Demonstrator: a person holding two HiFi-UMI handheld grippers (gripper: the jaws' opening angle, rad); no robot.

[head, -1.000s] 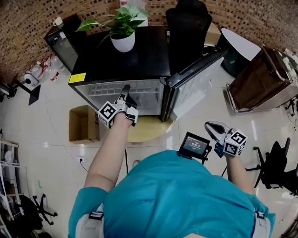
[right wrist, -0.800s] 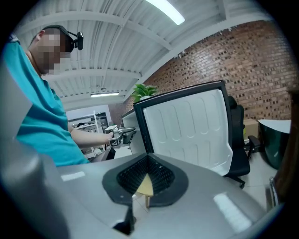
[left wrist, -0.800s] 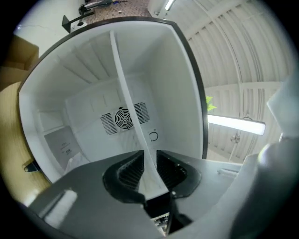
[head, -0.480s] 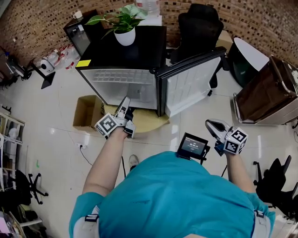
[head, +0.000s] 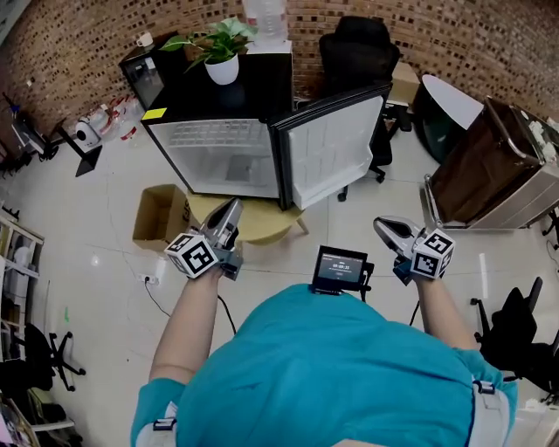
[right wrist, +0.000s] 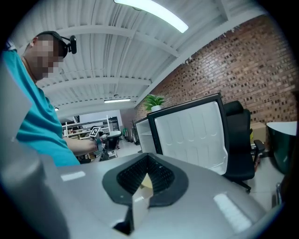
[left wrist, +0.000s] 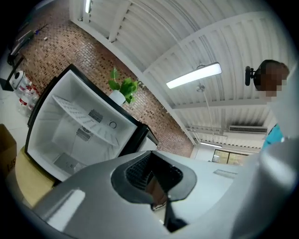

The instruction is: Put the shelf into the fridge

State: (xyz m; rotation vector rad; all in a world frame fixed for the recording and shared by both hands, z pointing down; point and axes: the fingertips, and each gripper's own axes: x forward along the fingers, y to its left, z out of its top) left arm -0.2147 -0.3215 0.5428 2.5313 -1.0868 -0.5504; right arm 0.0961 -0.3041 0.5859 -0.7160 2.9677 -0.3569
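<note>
The small black fridge [head: 218,157] stands with its door [head: 332,153] swung open to the right. In the left gripper view a white shelf [left wrist: 88,122] lies across the upper part of the fridge's white interior. My left gripper [head: 232,206] hangs in front of the fridge, a short way back from its opening, jaws shut with nothing in them. My right gripper [head: 382,224] is held off to the right, below the open door, also shut and empty. The same door [right wrist: 191,135] shows in the right gripper view.
A potted plant [head: 220,54] and a water bottle [head: 265,13] stand on the fridge top. A cardboard box [head: 159,216] sits on the floor at its left and a round wooden board [head: 253,225] under its front. A black chair [head: 354,52] and brown cabinet [head: 489,166] stand behind and right.
My left gripper has drawn back out of the fridge opening toward me, and the whole view has moved away from the fridge. The right gripper has barely shifted.
</note>
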